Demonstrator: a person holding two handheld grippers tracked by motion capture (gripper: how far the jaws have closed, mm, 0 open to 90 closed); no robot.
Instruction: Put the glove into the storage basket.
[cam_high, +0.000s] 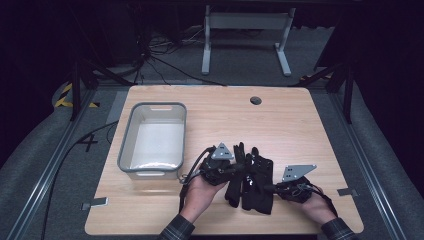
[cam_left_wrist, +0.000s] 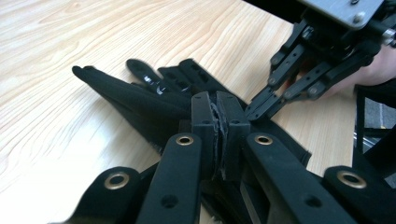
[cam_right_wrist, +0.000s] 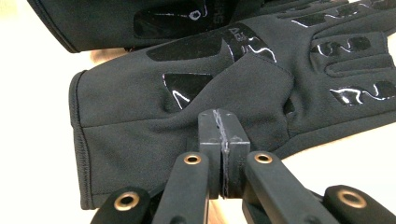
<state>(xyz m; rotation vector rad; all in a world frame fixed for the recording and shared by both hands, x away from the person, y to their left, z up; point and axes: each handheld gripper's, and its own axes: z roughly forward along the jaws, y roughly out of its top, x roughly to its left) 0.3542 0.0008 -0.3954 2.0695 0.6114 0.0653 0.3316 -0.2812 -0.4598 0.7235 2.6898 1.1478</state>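
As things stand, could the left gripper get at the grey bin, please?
Probably yes: the grey bin stands open-topped just left of the left gripper, with bare table between, though its fingers look shut on the black gloves.

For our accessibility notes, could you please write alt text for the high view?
A person's two grippers, the left gripper and the right gripper, meet over a pair of black gloves on a wooden table; a grey bin stands at left.
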